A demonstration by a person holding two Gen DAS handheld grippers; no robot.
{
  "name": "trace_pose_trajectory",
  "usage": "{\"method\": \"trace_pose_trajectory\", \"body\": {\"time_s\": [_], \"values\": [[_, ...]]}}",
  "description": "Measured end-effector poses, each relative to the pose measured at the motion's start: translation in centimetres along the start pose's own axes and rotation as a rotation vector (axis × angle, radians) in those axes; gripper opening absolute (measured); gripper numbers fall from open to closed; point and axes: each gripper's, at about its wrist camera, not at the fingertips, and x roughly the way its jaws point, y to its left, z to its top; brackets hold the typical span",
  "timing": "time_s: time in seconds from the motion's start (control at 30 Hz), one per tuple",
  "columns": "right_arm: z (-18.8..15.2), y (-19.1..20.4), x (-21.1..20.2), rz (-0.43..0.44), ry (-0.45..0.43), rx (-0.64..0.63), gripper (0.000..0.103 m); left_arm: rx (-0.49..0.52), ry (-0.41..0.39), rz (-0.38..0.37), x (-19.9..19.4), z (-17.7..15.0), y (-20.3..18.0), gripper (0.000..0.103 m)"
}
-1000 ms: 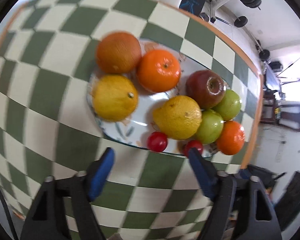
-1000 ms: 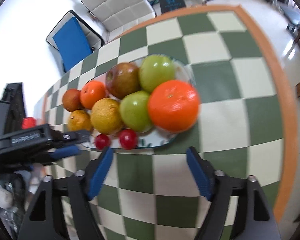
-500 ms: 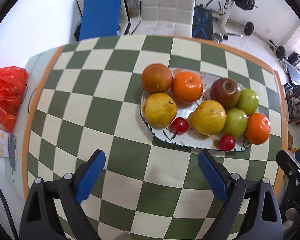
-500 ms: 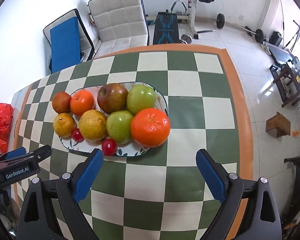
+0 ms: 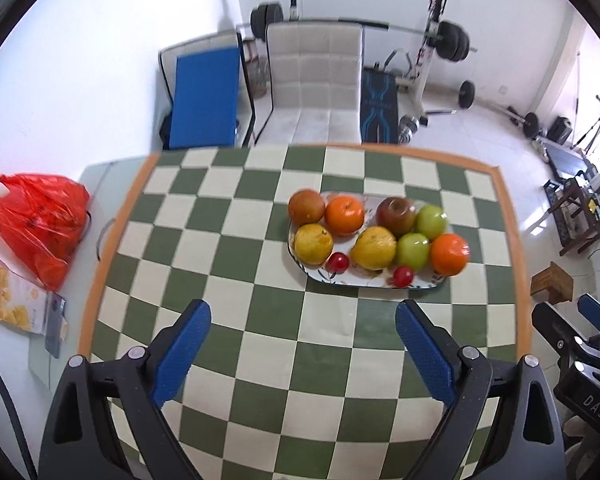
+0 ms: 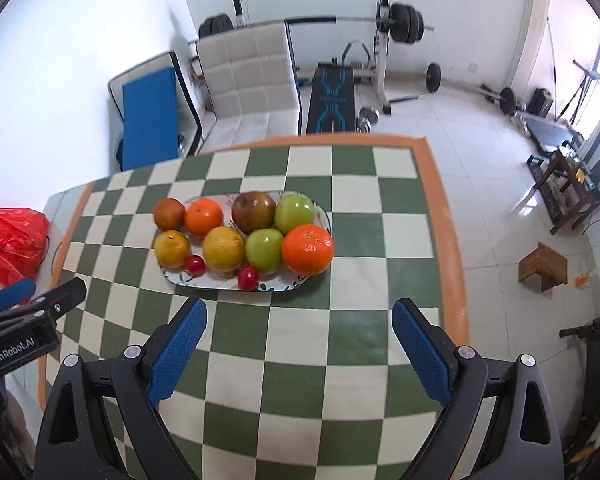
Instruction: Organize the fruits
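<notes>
Your left hand-held gripper (image 5: 302,334) and right hand-held gripper (image 6: 298,332) both gape empty above the bench (image 5: 260,344), near the fruit plate (image 5: 364,282).

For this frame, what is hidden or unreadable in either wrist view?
- Plate pattern: mostly covered by fruit in both views.
- Contents of the red bag: hidden by crumpled plastic; cut by the edge in the right view.
- Right gripper in the left view: cropped at the edge, label partly readable.
- Small red fruits: too small to identify.

Oval patterned plate (image 5: 380,282) flat on the checkered table, ahead of the left gripper (image 5: 302,330). Holds oranges (image 5: 344,216), yellow citrus (image 5: 374,248), red apple (image 5: 396,214), green apples (image 5: 412,251), two small red fruits (image 5: 337,262), all touching, crowded.
</notes>
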Motion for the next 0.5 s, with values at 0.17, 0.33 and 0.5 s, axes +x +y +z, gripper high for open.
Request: {"method": "trace_pose_trajectory", "body": {"time_s": [0.17,0.33,0.5], "values": [[-1.5,0.2,-6.3,-0.002,-0.076,0.005,0.096,0.031,-0.073,-0.015,-5.4,-1.2,-0.2,0.095],[-2.8,0.4,-12.0,0.012,-0.137,0.005,0.096,0.041,-0.132,-0.045,-10.2,-2.6,-0.4,0.095],[-4.1,0.8,-16.5,0.029,-0.178,-0.002,0.096,0.045,-0.162,-0.065,-13.2,-3.5,-0.5,0.095]]}}
